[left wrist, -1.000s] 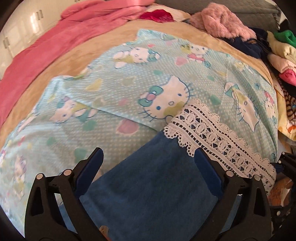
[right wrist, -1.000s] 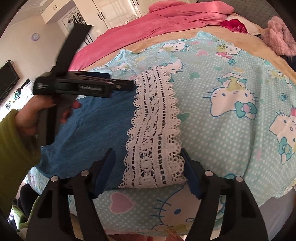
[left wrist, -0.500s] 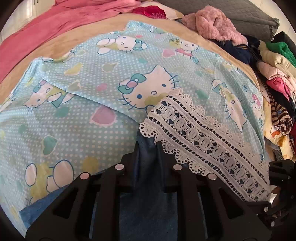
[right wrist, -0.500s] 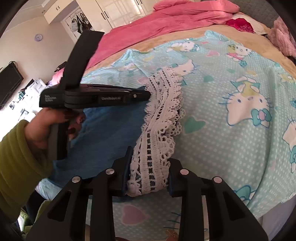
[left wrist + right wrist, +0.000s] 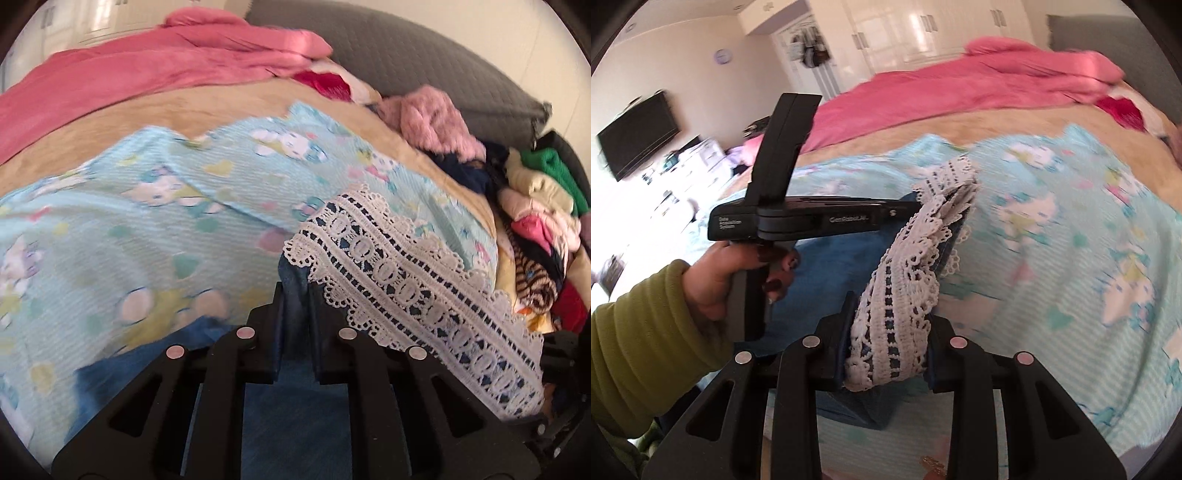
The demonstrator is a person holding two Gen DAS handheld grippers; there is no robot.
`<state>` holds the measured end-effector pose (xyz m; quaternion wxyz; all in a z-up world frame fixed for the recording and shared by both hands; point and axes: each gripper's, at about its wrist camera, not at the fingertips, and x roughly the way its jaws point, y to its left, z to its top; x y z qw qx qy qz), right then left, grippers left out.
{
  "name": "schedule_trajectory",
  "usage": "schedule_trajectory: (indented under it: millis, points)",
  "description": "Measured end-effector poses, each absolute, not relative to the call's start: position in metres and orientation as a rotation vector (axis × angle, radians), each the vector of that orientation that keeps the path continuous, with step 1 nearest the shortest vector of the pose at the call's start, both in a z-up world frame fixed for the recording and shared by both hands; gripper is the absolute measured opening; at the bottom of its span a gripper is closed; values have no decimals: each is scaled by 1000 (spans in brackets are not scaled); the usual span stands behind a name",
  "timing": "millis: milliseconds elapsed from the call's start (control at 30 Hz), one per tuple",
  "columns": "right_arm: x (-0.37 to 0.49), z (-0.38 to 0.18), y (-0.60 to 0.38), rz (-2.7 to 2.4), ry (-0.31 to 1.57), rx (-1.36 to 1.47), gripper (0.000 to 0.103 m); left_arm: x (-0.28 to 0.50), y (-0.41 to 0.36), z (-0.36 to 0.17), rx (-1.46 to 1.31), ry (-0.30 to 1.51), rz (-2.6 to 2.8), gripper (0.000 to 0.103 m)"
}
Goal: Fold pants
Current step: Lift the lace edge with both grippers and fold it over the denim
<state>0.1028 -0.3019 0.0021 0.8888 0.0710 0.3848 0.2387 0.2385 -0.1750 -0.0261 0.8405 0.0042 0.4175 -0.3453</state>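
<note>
Blue denim pants (image 5: pixel 295 417) with a white lace hem (image 5: pixel 406 277) lie on a pale blue cartoon-cat sheet (image 5: pixel 147 229). My left gripper (image 5: pixel 295 291) is closing, and its pads pinch a fold of the denim at the left end of the lace. In the right wrist view my right gripper (image 5: pixel 890 314) is shut on the bunched lace hem (image 5: pixel 908 273) at its other end. The hem hangs lifted between the two grippers. The left gripper (image 5: pixel 916 201) reaches in from the left, held by a hand (image 5: pixel 713 280) in a green sleeve.
A pink blanket (image 5: pixel 129 81) lies across the far side of the bed. A grey quilted headboard (image 5: pixel 406 66) stands behind it. Piled clothes (image 5: pixel 535 206) fill the right edge. A wall television (image 5: pixel 639 133) and white wardrobes (image 5: pixel 905 29) stand beyond the bed.
Both grippers went from open over the flat hem to shut on it. They have since lifted it off the sheet and moved it toward the headboard, bunching the lace.
</note>
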Motion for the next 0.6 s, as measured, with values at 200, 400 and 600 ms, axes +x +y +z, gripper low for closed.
schedule_trajectory:
  millis: [200,400,600]
  points:
    - [105,-13,-234,612,851,45,29,224,-91,-20,-117,881,-570,16]
    - [102,-37,-184,646,900,-96,29,204,-6,-31,-360,908,-462,26]
    - [96,-41,-149,681,883,-217,29,193,31,-55,-622,926,-501,36]
